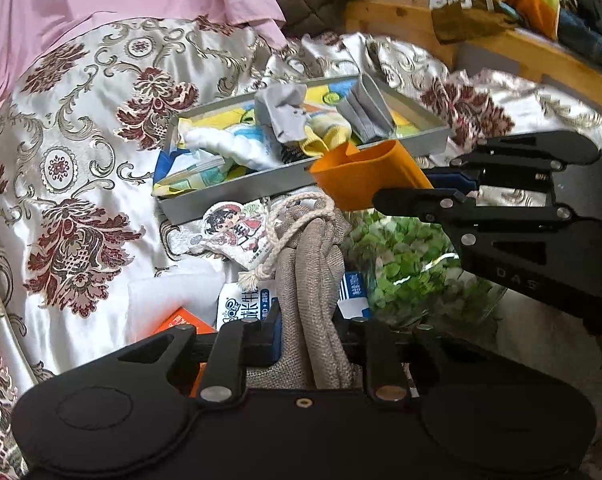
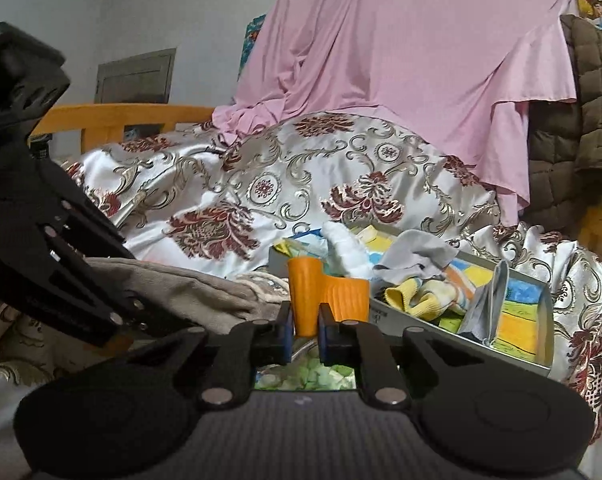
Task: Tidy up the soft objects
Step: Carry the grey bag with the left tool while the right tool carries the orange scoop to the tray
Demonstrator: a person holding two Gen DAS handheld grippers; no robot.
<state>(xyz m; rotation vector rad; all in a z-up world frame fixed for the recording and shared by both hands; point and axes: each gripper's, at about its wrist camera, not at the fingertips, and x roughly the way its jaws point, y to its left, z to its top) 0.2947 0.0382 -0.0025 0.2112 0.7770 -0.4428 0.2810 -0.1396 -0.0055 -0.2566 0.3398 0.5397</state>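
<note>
Carrying two soft items toward the grey tray on the bed.
Left tongs pinch the beige pouch; right tongs clamp the orange piece, tray at two o'clock—next, release inside.

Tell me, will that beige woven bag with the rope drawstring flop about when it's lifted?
Probably floppy: the beige bag bunches into soft folds where the left gripper pinches it in its jaws. It looks light for its size, since the cloth sags loosely. The coarse weave should resist slipping, though the rope drawstring may dangle and snag.
</note>
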